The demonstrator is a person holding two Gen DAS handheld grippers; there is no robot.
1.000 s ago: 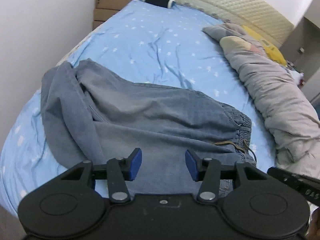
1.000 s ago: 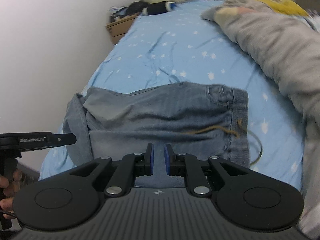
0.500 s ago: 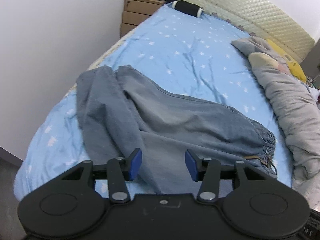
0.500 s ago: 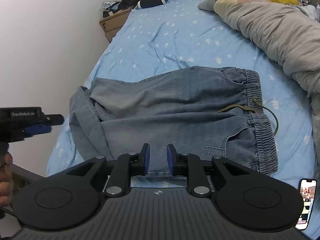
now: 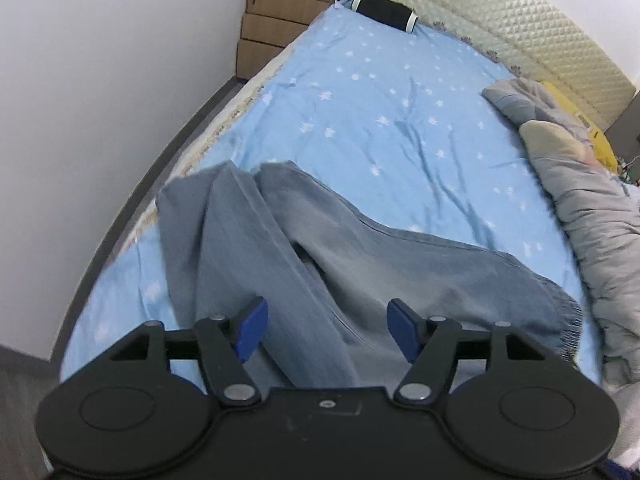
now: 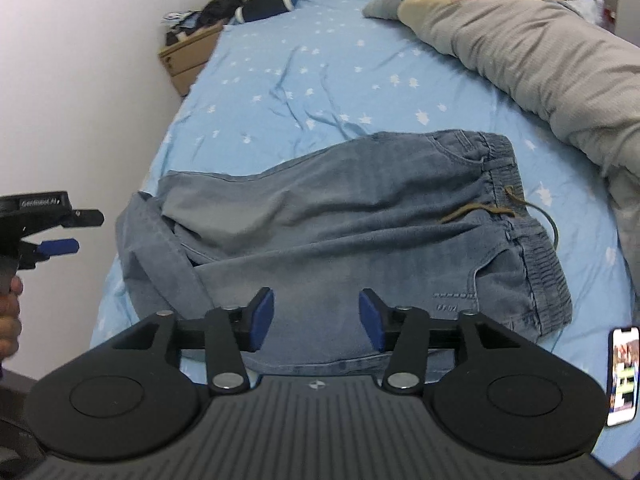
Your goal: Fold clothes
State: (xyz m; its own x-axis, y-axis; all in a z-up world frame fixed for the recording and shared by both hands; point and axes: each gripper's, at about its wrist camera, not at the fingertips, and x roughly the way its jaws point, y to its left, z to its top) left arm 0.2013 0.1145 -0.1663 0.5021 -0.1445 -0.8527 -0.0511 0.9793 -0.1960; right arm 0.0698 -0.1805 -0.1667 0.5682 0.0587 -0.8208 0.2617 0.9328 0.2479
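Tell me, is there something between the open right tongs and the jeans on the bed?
Nothing visible. The right tongs stand open just above the jeans, with only air between them. The phone lies off to the right near the bed's edge, and the grey blanket lies further away on the right.

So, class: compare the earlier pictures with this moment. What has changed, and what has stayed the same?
The right tongs, nearly shut a second ago, have opened wide and hold nothing. Both cameras have pulled back from the jeans. The left tongs stay open and empty. The jeans remain folded lengthwise on the blue sheet, waistband to the right.
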